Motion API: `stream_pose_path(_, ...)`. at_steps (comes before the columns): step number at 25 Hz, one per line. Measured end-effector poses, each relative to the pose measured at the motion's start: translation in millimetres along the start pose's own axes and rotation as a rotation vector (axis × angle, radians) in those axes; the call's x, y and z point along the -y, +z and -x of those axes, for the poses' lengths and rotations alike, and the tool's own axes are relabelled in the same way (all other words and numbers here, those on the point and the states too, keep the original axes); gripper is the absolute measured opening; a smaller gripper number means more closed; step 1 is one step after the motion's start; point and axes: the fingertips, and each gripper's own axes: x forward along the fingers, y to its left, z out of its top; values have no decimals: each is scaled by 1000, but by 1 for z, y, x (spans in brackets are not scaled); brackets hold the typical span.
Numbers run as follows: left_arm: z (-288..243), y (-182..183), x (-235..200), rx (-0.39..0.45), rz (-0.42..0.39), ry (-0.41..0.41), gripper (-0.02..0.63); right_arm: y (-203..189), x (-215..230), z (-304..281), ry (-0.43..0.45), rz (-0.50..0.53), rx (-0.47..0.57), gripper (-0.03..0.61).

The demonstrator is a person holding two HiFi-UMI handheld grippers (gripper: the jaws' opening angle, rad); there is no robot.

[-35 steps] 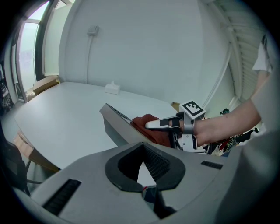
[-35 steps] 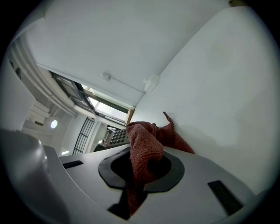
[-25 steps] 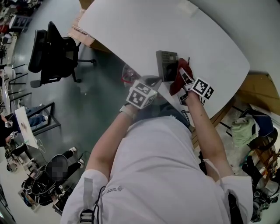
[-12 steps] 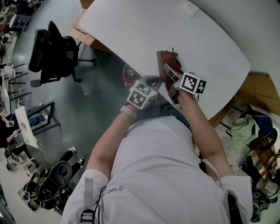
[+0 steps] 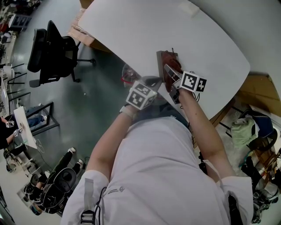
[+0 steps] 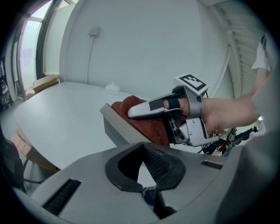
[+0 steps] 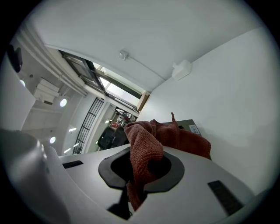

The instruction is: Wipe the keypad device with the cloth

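Observation:
A grey keypad device point(image 5: 159, 65) lies near the front edge of the white table point(image 5: 131, 26). A dark red cloth point(image 5: 169, 60) is spread over most of it. My right gripper point(image 5: 170, 73) is shut on a bunch of that cloth and rests on the device's top. The right gripper view shows the cloth point(image 7: 175, 135) gripped in the right gripper point(image 7: 142, 162), with a corner of the device point(image 7: 191, 127) beyond. My left gripper point(image 5: 153, 81) hovers at the table edge just left of the device, jaws closed with nothing seen between them. Its own view shows the device point(image 6: 114, 127) ahead.
A small white box point(image 5: 188, 9) sits at the table's far side. On the floor to the left stand a black office chair point(image 5: 52, 52) and cardboard boxes point(image 5: 81, 33). Bags and cables crowd the floor at the right point(image 5: 250, 132).
The right gripper has carried the cloth leftward from beside the device onto its top, covering the keys. The left gripper has stayed in place.

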Motion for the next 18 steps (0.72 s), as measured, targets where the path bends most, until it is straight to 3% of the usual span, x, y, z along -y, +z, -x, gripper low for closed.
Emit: stream_pose_path(18, 3, -3, -5, 32, 37, 5, 11, 5, 62, 9, -101, -78, 15, 55)
